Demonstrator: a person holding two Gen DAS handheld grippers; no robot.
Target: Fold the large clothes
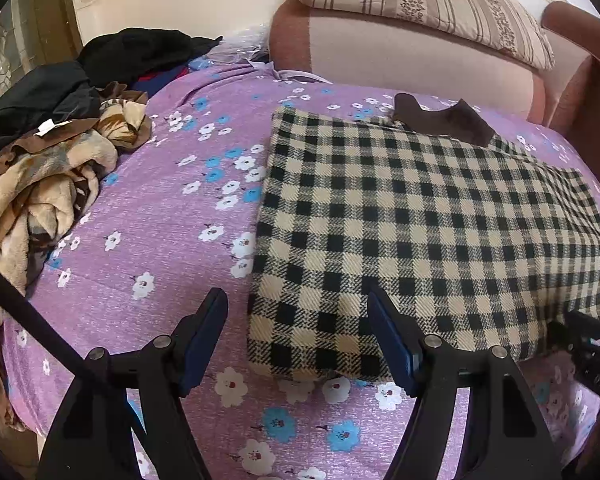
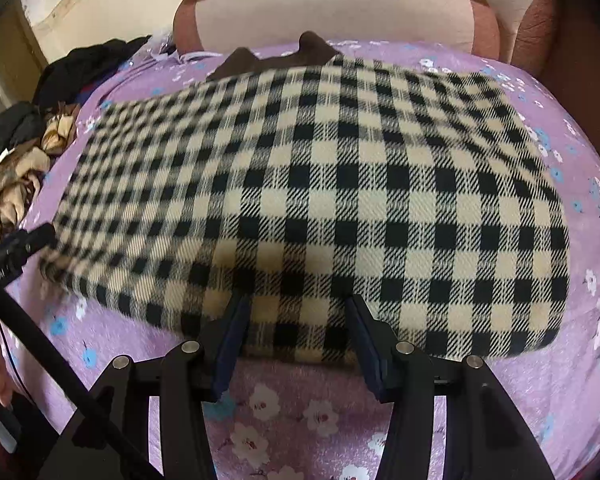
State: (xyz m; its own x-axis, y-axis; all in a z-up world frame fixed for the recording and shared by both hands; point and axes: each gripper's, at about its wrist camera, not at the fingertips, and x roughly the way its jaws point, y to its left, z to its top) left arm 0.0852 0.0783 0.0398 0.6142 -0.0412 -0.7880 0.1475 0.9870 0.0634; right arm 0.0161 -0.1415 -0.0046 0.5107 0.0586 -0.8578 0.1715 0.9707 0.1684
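A black-and-beige checked garment [image 1: 420,220] lies folded flat on the purple flowered bedsheet [image 1: 160,220], its dark brown collar [image 1: 444,120] at the far end. My left gripper [image 1: 296,320] is open and empty, its jaws straddling the garment's near left corner just above it. In the right wrist view the same garment [image 2: 320,200] fills the middle, collar [image 2: 284,58] far. My right gripper [image 2: 296,324] is open and empty over the garment's near edge. The other gripper shows at the left edge of the right wrist view [image 2: 20,244].
A heap of unfolded clothes, beige, brown and black, [image 1: 48,168] lies at the bed's left side. A pink bolster [image 1: 400,48] and a striped pillow [image 1: 420,0] sit at the head of the bed. The bed's near edge is just below both grippers.
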